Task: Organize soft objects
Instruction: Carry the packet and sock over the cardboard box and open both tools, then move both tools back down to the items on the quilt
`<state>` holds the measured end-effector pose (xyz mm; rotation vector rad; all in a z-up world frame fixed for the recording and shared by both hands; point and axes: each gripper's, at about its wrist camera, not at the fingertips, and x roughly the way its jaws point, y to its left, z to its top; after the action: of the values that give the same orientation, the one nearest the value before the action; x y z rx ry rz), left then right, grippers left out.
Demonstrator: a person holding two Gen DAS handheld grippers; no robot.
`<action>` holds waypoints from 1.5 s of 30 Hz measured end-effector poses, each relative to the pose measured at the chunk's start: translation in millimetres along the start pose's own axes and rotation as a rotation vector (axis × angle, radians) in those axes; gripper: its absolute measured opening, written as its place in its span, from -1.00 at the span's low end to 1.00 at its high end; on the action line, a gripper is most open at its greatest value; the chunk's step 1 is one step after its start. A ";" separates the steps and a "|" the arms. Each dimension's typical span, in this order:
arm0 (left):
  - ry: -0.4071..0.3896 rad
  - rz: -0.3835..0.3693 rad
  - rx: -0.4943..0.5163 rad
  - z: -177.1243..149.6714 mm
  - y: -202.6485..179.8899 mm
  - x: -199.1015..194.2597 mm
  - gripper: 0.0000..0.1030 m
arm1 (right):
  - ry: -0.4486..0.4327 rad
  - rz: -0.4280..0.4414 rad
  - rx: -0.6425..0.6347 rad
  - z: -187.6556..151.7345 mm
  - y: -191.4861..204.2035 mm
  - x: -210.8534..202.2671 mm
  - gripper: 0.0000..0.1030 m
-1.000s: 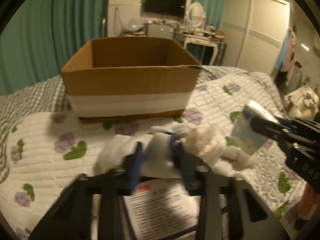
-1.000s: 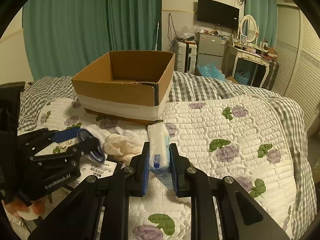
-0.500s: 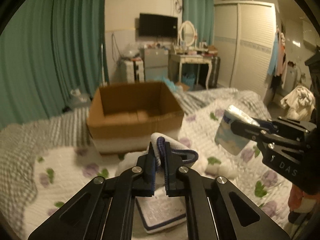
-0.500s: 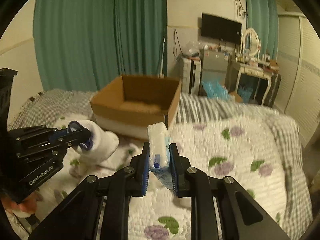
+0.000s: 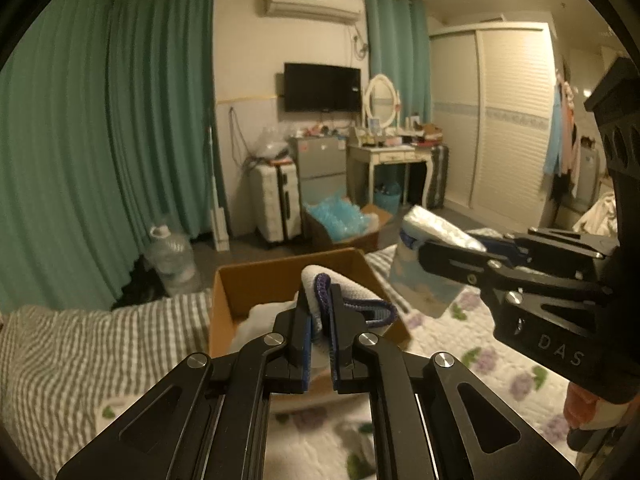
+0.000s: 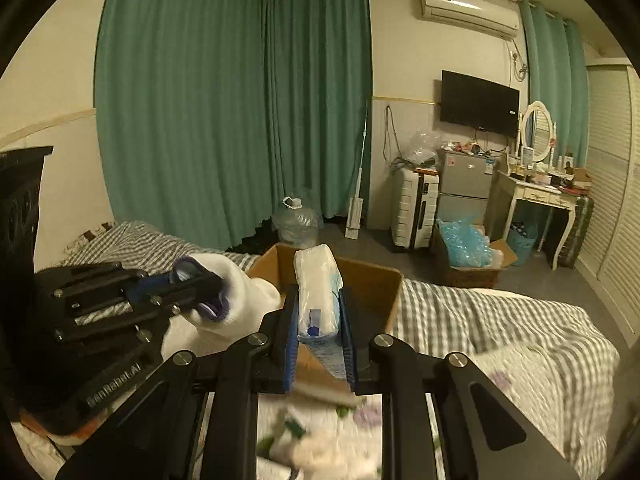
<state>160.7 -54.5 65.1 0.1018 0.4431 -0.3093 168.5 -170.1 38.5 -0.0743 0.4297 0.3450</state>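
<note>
Grippers clamped: left (image 5: 319,316) on sock (image 5: 344,292), right (image 6: 319,312) on tissue pack (image 6: 318,288).

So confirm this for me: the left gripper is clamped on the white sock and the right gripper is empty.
Not quite. The right gripper is not empty: the right wrist view shows it shut on a tissue pack. The left gripper is clamped on the white sock, as you said.

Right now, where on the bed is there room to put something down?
The flowered quilt to the right of the cardboard box is bare, and so is the checked blanket beyond it. Near the bottom of the right wrist view it is crowded: a blurred white soft thing lies there.
</note>
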 end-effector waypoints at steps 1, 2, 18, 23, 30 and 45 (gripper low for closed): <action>0.005 0.000 0.000 1.2 5.3 10.5 -0.87 | 0.002 0.002 0.006 3.8 -1.9 14.5 -0.66; 0.014 0.003 0.000 1.4 11.1 24.3 -0.87 | 0.007 0.009 0.013 6.1 -3.9 27.8 -0.66; 0.144 0.070 -0.049 -38.6 56.0 141.6 0.30 | 0.126 -0.018 0.134 -19.4 -46.8 166.1 0.25; 0.071 0.112 -0.055 -31.5 53.5 118.3 0.59 | 0.073 -0.031 0.176 -10.5 -60.0 137.3 0.60; 0.007 0.151 -0.028 -2.4 42.2 47.2 0.79 | 0.006 -0.099 0.161 17.5 -57.1 50.5 0.91; -0.119 0.164 0.010 -9.1 41.7 -131.8 0.80 | -0.003 -0.092 0.016 10.8 21.6 -118.1 0.98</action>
<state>57.2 22.4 115.7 0.1283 0.3129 -0.1553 64.8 -185.1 98.0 -0.0778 0.4244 0.2513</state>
